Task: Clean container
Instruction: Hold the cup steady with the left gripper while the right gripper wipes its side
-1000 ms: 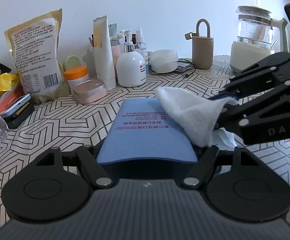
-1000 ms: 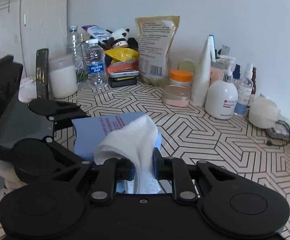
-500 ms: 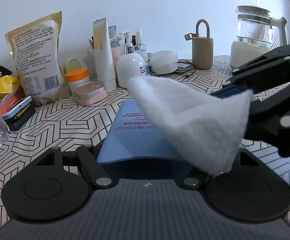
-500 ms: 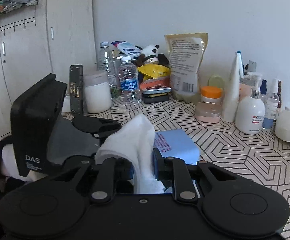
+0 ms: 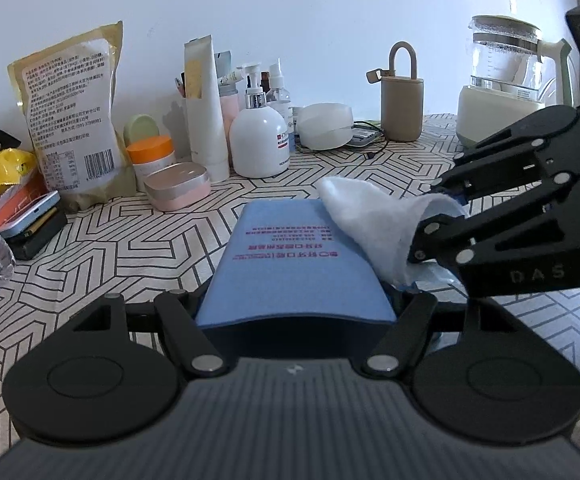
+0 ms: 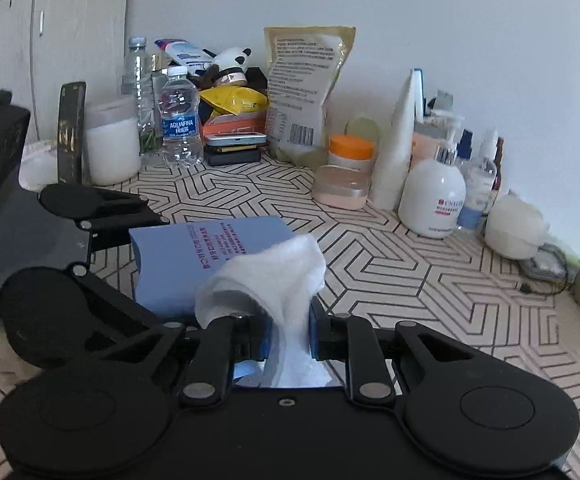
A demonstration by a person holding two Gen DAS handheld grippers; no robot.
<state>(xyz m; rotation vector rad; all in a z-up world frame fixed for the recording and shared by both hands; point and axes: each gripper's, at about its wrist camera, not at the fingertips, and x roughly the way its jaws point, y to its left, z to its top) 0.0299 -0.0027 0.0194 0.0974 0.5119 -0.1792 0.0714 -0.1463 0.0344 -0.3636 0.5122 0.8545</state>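
My left gripper (image 5: 295,312) is shut on a flat blue container (image 5: 290,264) with red print, held above the patterned table. My right gripper (image 6: 286,340) is shut on a white cloth (image 6: 274,276). The cloth (image 5: 374,224) lies against the container's far right edge. In the right wrist view the blue container (image 6: 194,256) sits just left of the cloth, with the left gripper (image 6: 102,216) clamped on its left side.
The back of the table is crowded: a tan food bag (image 5: 70,120), a white pump bottle (image 5: 260,140), a pink tin (image 5: 178,184), an orange-lidded jar (image 5: 150,152), a beige handled canister (image 5: 404,108), a glass kettle (image 5: 506,80) and water bottles (image 6: 180,120).
The right gripper lifted the cloth high over the container half a second ago. It has since come back down, so the cloth lies against the container's far right edge again.
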